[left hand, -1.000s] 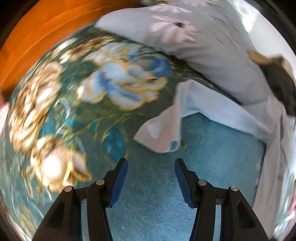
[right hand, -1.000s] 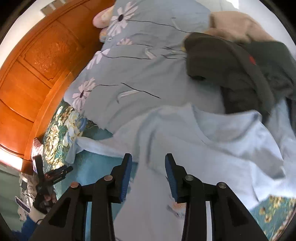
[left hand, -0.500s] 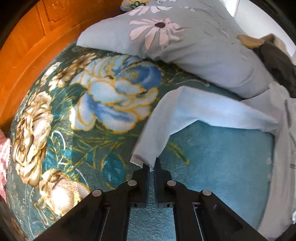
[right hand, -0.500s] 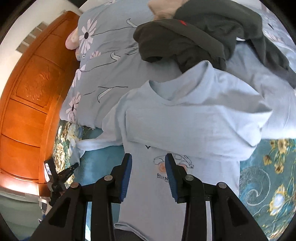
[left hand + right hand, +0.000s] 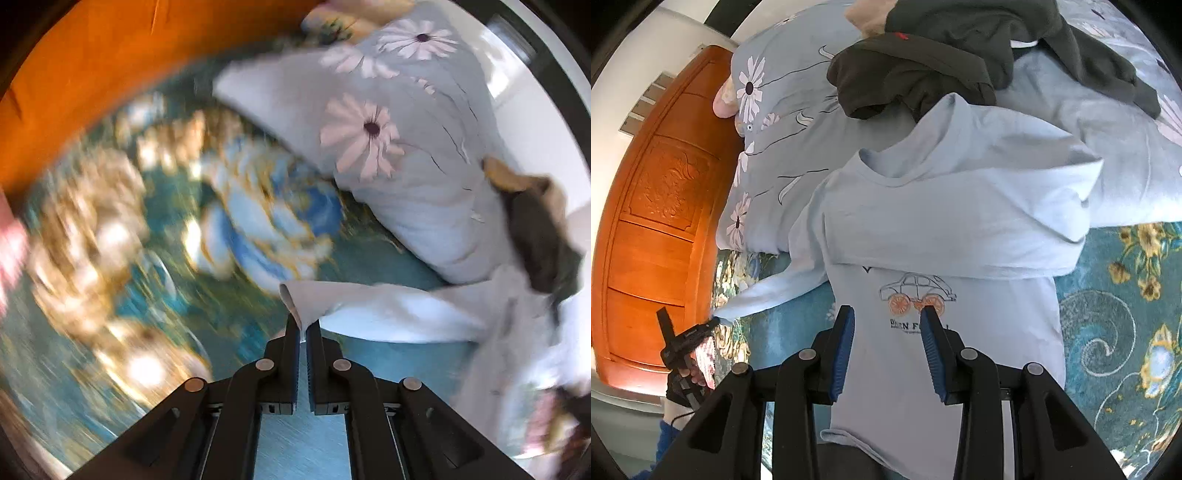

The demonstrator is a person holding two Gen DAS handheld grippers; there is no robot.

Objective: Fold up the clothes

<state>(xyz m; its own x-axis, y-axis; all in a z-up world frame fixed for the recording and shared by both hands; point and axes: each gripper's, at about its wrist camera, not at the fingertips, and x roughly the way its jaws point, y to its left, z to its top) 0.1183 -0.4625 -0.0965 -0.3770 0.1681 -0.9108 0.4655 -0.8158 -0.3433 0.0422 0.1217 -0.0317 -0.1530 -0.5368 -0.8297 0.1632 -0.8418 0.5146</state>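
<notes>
A light blue long-sleeved shirt (image 5: 942, 229) with a car print lies on the teal flowered bedspread (image 5: 1115, 317), its right sleeve folded across the chest. Its left sleeve (image 5: 768, 291) stretches out to the left. My left gripper (image 5: 302, 325) is shut on the cuff (image 5: 299, 299) of that sleeve and holds it lifted off the bedspread; in the right wrist view the left gripper (image 5: 713, 323) shows small at the sleeve's end. My right gripper (image 5: 888, 314) hovers open above the shirt's printed front, nothing between its blue pads.
A grey-blue daisy-print pillow (image 5: 399, 155) lies behind the shirt, with dark clothes (image 5: 960, 55) and a tan garment heaped on it. An orange wooden headboard (image 5: 657, 221) bounds the left side. A person's hand (image 5: 689, 373) holds the left gripper.
My left gripper closed on the sleeve cuff, then rose with it, pulling the sleeve taut. My right gripper swung across over the shirt to its printed front, still open.
</notes>
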